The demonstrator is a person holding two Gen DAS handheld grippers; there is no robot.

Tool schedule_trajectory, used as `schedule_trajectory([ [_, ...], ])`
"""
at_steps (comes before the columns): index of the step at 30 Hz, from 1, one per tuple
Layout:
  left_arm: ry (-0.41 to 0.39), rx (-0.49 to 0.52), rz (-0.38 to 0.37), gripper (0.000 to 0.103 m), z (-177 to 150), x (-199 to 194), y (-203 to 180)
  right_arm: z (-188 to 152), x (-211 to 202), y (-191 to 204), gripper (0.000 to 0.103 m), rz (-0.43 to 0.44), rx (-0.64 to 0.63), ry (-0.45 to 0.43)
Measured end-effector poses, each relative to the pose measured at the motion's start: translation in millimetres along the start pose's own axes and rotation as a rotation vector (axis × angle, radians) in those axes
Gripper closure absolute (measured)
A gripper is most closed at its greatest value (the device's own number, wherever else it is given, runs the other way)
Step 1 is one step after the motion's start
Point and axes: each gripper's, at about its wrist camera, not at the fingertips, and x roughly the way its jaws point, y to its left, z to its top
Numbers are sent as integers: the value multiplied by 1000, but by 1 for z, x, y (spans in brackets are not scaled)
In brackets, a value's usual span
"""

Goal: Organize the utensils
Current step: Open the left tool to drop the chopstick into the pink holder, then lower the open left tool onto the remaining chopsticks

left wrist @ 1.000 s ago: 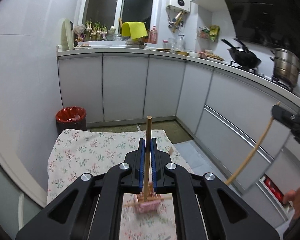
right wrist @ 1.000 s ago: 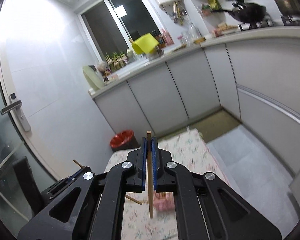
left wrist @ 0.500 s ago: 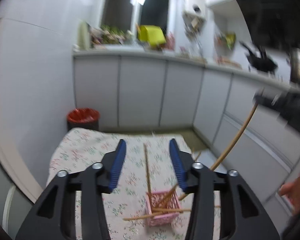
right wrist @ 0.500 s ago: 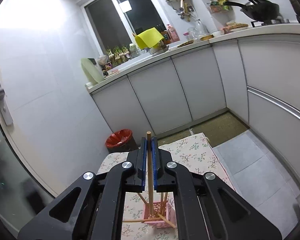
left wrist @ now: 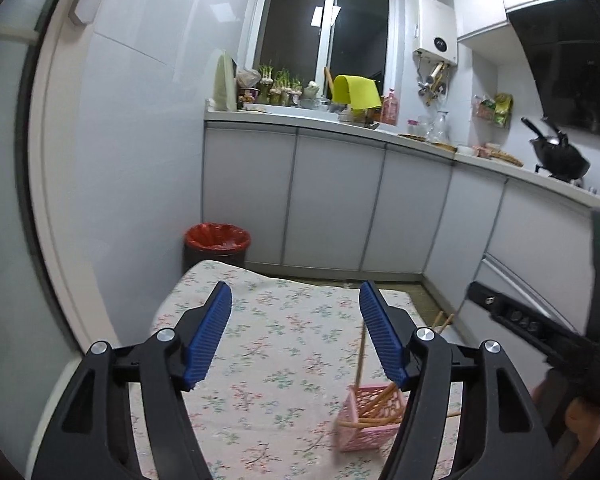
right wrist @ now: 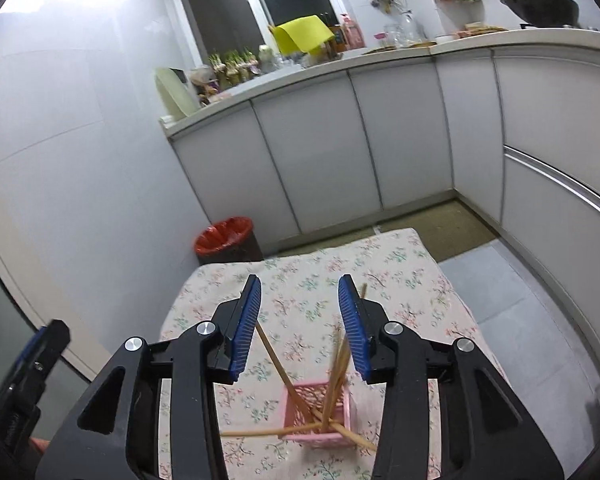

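Note:
A small pink basket (right wrist: 320,412) stands on the floral-cloth table (right wrist: 400,272) and holds several wooden chopsticks (right wrist: 276,360) that lean out at different angles. One blurred chopstick (right wrist: 337,360) stands in it just below my right gripper (right wrist: 299,280), whose jaws are opening with no pad pressing on anything. In the left wrist view the pink basket (left wrist: 370,420) sits low right with a chopstick (left wrist: 359,356) upright in it. My left gripper (left wrist: 295,286) is to the basket's left, jaws opening, nothing between them. The right gripper's body (left wrist: 540,332) shows at the right.
A red-lined bin (left wrist: 217,238) stands on the floor beyond the table's far edge. White cabinets (left wrist: 332,204) and a cluttered counter run behind and along the right. The left gripper's side (right wrist: 32,360) shows at the left edge of the right wrist view.
Both grippers were shut on a chopstick each. The left let go first, then the right; both chopsticks now stand in the basket. Both grippers have come lower over the table.

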Motion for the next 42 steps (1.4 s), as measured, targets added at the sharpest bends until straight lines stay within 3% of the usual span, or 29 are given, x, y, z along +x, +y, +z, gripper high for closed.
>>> schedule_trajectory([
  [3, -3, -13, 7, 25, -2, -10, -4, -3, -25, -1, 42, -24, 7, -46],
  [21, -9, -3, 30, 9, -40, -82, -15, -45, -122, -17, 9, -111, -65, -95],
  [32, 37, 92, 25, 7, -57, -105, -31, -78, -149, -30, 7, -152, -82, -63],
  [37, 112, 171, 14, 7, -74, -103, -42, -105, -157, -55, 7, -138, 9, 20],
  [42, 267, 269, -39, 7, -104, -83, -57, -143, -155, -101, 7, -106, 171, 153],
])
